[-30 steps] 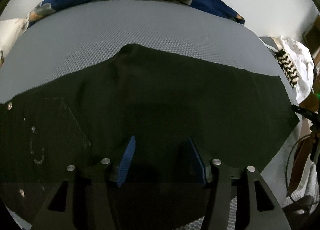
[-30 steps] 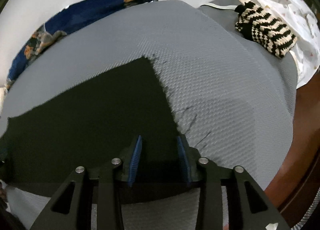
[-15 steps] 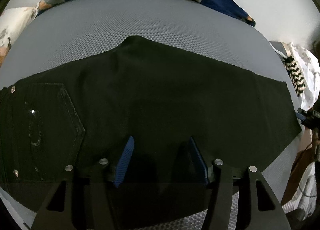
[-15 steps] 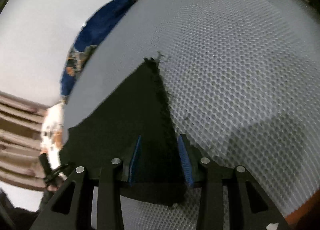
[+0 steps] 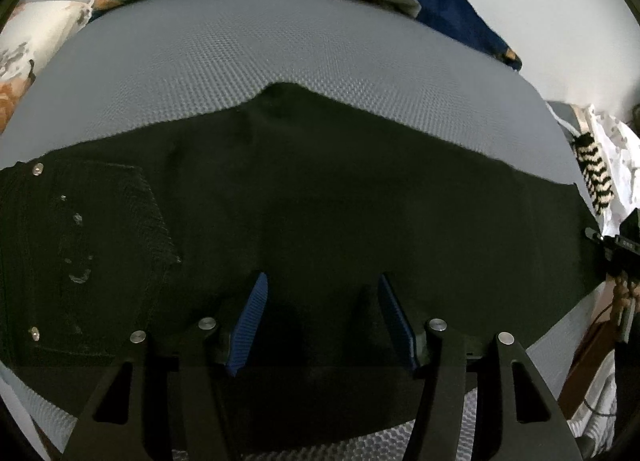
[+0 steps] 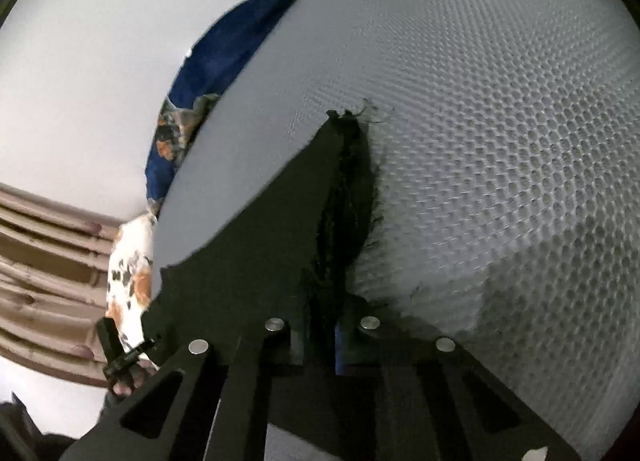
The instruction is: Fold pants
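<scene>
Left wrist view: black pants (image 5: 320,197) lie flat under the spread left tool (image 5: 320,317); right tool (image 6: 326,335) just closed, pinching their frayed hem.

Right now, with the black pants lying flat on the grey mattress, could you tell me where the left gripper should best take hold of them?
Probably the near edge of the black pants, just beside the back pocket. The left gripper hangs open right above it, so coming straight down from the near side suits; the fabric lies flat there, and the right gripper is shut on the frayed hem.
</scene>
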